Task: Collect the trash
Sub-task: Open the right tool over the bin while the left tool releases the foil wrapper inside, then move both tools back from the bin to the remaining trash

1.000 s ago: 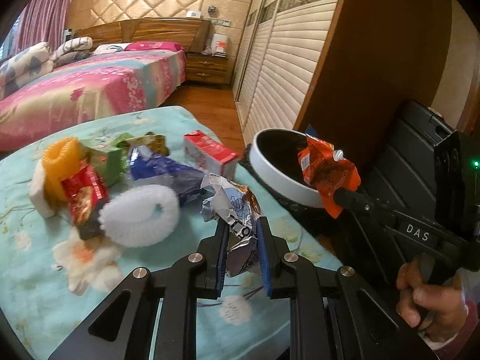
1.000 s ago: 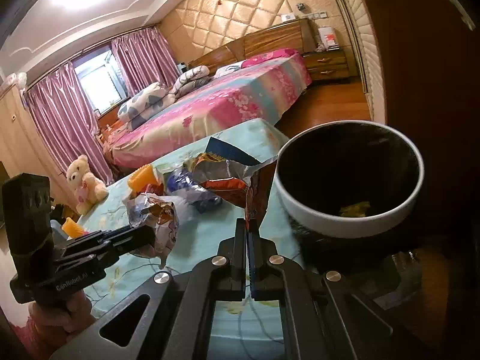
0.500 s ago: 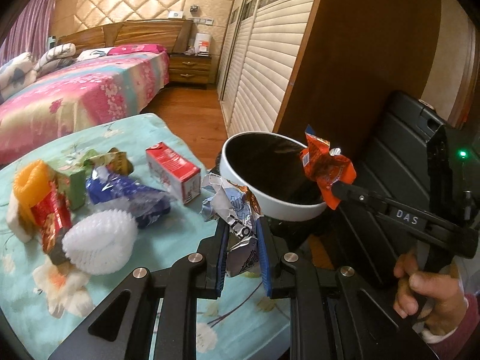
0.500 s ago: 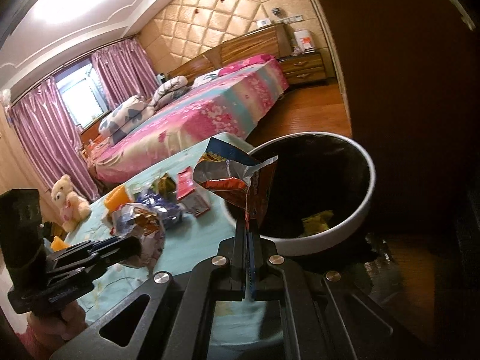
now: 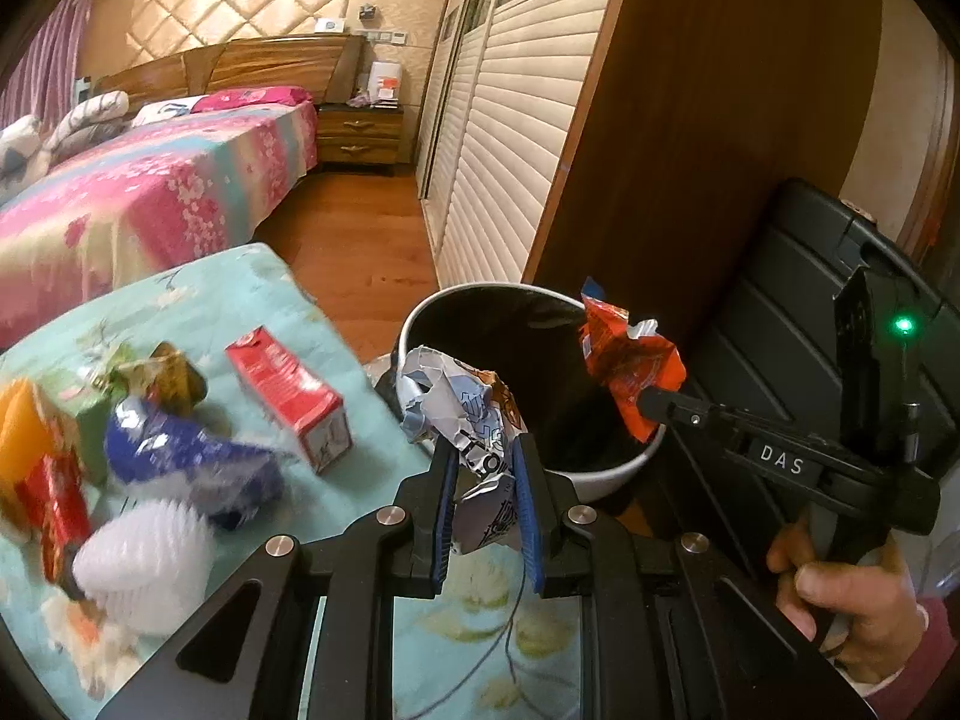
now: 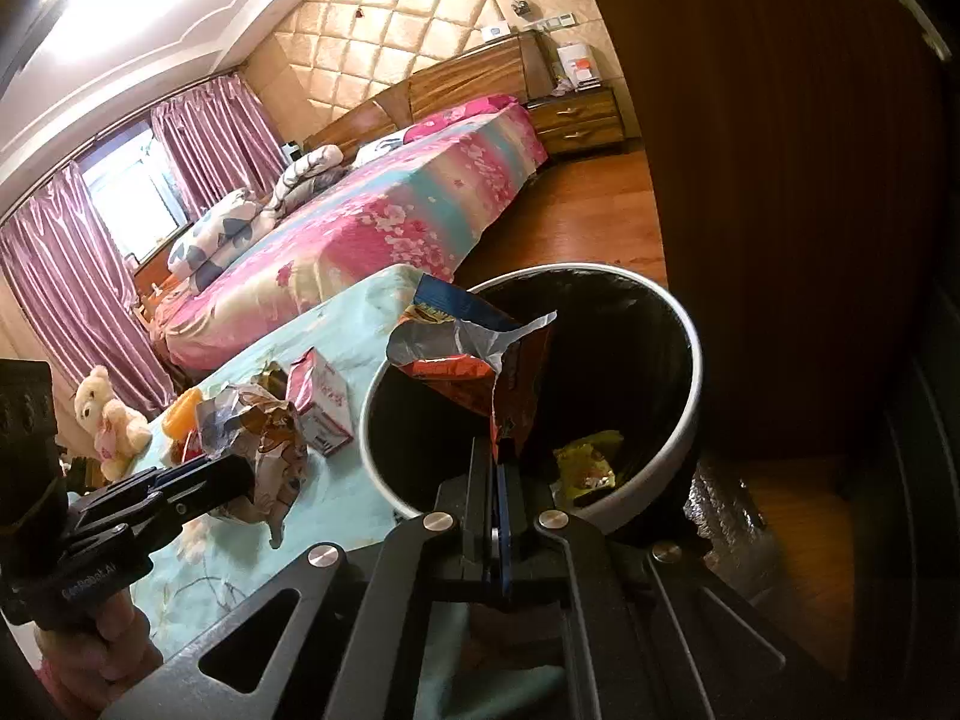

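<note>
My left gripper (image 5: 483, 462) is shut on a crumpled silver-white wrapper (image 5: 468, 414), held at the near rim of the white-rimmed black bin (image 5: 606, 471). My right gripper (image 6: 501, 456) is shut on an orange-red snack bag (image 6: 480, 354), held over the bin's (image 6: 690, 372) open mouth. In the left wrist view the orange bag (image 5: 627, 360) hangs over the bin's right side from the right gripper (image 5: 651, 402). In the right wrist view the left gripper (image 6: 240, 474) holds the crumpled wrapper (image 6: 264, 438) left of the bin. Yellow trash (image 6: 585, 456) lies inside the bin.
On the teal flowered cloth (image 5: 372, 462) lie a red carton (image 5: 288, 390), a blue wrapper (image 5: 180, 450), white foam netting (image 5: 144, 570), a red can (image 5: 54, 498) and an orange item (image 5: 18, 426). A black case (image 5: 798, 300) and wooden wardrobe (image 5: 690, 120) stand behind the bin.
Both grippers have moved toward the bin with their trash. The orange bag is now over the bin's mouth and the crumpled wrapper has reached its near rim.
</note>
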### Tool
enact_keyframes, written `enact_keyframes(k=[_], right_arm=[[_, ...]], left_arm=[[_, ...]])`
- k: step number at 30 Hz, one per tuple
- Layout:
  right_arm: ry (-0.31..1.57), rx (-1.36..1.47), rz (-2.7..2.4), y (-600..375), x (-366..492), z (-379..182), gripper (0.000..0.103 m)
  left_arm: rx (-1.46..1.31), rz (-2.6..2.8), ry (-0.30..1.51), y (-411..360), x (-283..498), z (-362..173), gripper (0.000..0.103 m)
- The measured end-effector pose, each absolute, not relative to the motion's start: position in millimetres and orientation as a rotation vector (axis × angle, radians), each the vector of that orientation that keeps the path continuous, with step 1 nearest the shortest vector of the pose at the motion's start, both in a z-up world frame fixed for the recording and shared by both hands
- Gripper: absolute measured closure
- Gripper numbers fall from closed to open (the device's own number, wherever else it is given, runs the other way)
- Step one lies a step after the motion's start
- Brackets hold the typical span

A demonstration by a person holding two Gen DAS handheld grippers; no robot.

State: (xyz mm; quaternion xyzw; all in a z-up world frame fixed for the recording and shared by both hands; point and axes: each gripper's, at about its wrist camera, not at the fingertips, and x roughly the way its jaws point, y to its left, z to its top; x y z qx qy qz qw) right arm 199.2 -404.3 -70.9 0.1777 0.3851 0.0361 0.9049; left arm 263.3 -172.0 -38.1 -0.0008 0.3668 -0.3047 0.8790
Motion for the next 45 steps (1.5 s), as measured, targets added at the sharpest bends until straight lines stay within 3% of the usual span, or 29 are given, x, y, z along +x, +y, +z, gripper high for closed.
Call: enact_keyframes(k=[17,23,25,27,29,33,39,45], right_arm=[[0.822,0.392,0.049,-421.7,213.5,-76.1,0.102],[0.828,0.404,0.04,-428.0,217.3,-76.1,0.096],[0.834,0.411,0.024,-429.9,216.9,-75.9,0.088],[0.82,0.422,0.024,-432.8,214.7,-74.3,0.062],[0.804,0.425,0.019,-433.2,209.9,-71.8,0.05],[0.78,0.426,0.019,-428.6,202.6,-65.9,0.034],[0.739,0.411,0.029,-411.4,191.4,-56.0,0.021],[0.737,0.395,0.07,-380.7,185.6,-54.4,0.02]], left_arm=[[0.043,-0.652,0.78,-219.0,303.8,-56.8,0.085],[0.047,-0.646,0.798,-225.6,307.5,-63.1,0.076],[0.041,-0.642,0.798,-225.7,307.2,-62.4,0.071],[0.034,-0.635,0.797,-224.5,304.9,-62.0,0.061],[0.029,-0.626,0.788,-219.8,301.4,-62.2,0.053],[0.01,-0.608,0.795,-207.4,290.1,-64.5,0.053],[-0.016,-0.58,0.78,-178.5,269.0,-59.8,0.052],[-0.042,-0.528,0.769,-144.3,247.6,-58.3,0.051]])
